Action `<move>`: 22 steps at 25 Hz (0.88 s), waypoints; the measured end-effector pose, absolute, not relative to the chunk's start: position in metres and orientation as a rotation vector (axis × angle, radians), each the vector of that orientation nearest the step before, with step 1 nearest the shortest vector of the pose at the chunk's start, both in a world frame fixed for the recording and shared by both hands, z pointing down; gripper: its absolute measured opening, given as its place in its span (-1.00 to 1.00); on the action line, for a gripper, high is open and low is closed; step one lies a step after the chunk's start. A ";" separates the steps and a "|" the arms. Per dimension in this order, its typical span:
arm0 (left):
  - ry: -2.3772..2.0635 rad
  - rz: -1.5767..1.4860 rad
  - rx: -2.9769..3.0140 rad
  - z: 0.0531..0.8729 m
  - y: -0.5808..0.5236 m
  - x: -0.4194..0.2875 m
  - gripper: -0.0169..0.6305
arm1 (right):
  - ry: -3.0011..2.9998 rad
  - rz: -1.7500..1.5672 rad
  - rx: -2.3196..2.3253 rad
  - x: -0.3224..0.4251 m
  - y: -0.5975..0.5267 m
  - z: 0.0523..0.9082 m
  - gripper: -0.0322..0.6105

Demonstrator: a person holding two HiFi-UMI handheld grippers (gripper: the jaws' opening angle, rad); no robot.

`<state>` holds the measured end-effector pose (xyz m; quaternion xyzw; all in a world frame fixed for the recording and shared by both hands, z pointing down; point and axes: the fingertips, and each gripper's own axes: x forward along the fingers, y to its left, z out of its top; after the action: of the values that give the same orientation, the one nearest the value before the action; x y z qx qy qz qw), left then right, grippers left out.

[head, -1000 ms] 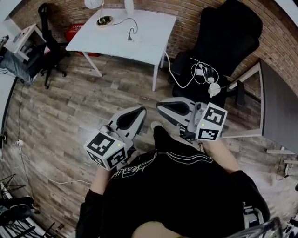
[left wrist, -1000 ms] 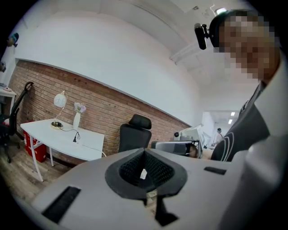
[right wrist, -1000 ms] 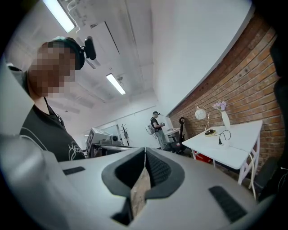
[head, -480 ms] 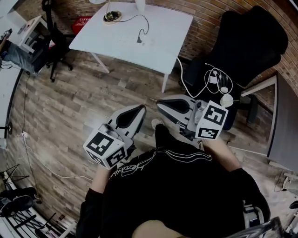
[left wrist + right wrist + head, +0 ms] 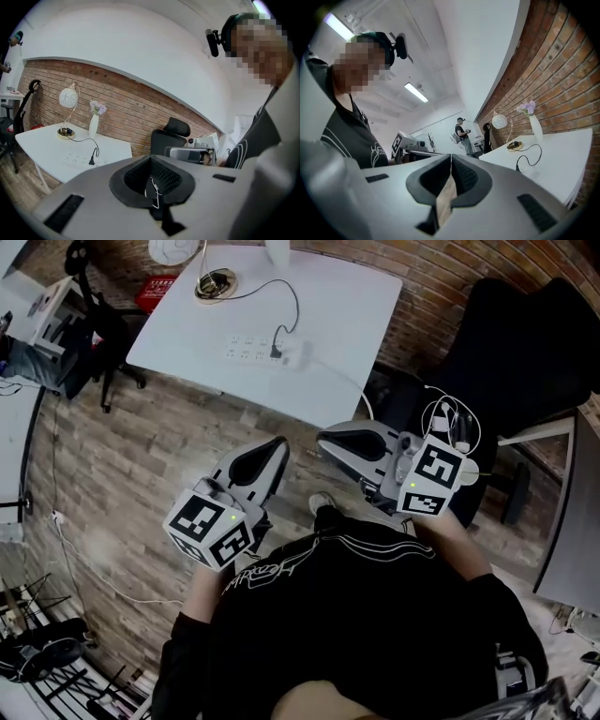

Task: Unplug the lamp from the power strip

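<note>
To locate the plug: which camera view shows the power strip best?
The head view: the power strip lies whole on the white table, from above. The left gripper view shows it small, at a shallow angle. The right gripper view shows the black plug; the strip is too faint to tell.

A red brick wall (image 5: pixel 445 273) backs a white desk (image 5: pixel 352 320) on a wood-plank floor (image 5: pixel 122 456). A black office chair (image 5: pixel 525 352) stands beside it under a ceiling strip light (image 5: pixel 416 92).
</note>
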<state>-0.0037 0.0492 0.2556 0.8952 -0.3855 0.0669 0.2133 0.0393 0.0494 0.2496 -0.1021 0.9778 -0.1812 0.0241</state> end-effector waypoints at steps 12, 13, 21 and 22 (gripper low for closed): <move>-1.120 0.179 2.435 0.281 -0.026 -0.035 -0.94 | 3.058 -0.593 -0.360 0.017 -0.040 0.274 -0.90; -1.122 0.177 2.425 0.285 -0.033 -0.041 -0.94 | 3.057 -0.608 -0.362 0.013 -0.047 0.277 -0.90; -1.139 0.253 2.389 0.319 -0.107 -0.089 -0.94 | 3.067 -0.704 -0.406 -0.018 -0.113 0.299 -0.90; -1.145 0.279 2.389 0.325 -0.116 -0.095 -0.94 | 3.067 -0.720 -0.410 -0.022 -0.122 0.303 -0.89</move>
<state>-0.0951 -0.1161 0.3252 0.8713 -0.4178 0.1017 0.2368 -0.0218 -0.1217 0.3032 -0.1289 0.9653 -0.2266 -0.0177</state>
